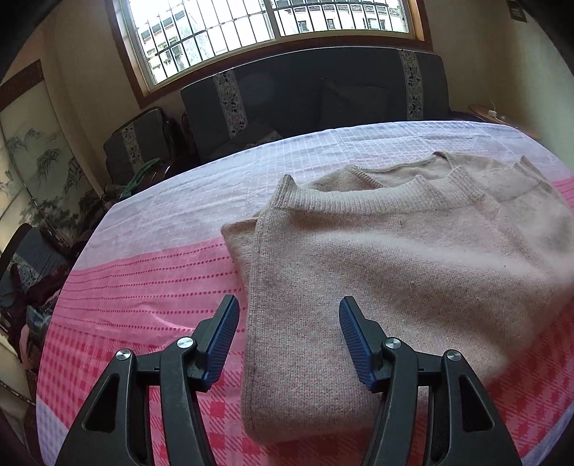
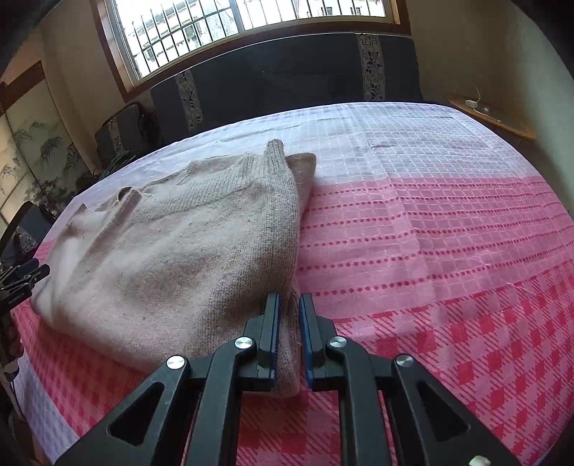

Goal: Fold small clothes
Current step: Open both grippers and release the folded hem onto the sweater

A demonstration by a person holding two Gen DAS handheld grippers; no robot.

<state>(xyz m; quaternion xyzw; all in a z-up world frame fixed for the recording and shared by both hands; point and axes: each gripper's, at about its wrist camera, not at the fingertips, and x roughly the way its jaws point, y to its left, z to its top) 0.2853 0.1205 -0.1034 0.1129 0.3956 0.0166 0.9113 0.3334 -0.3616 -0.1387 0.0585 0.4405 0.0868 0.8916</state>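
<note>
A beige knitted sweater (image 1: 394, 258) lies on the pink and white bedspread (image 1: 143, 286), its sides folded in and its ribbed collar toward the far edge. My left gripper (image 1: 291, 317) is open above the sweater's left folded edge. The fabric runs between the two blue pads (image 1: 222, 333), and neither pad presses on it. In the right wrist view the same sweater (image 2: 172, 258) fills the left half. My right gripper (image 2: 289, 315) is shut on its near right folded edge, with a ridge of knit pinched between the pads.
A dark cushioned sofa (image 1: 315, 93) stands under the barred window (image 1: 272, 25) beyond the far edge. A dark chair (image 1: 140, 143) and a painted screen (image 1: 39, 165) are on the left. A small wooden side table (image 2: 491, 114) is at the back right. Bare bedspread (image 2: 448, 233) lies right of the sweater.
</note>
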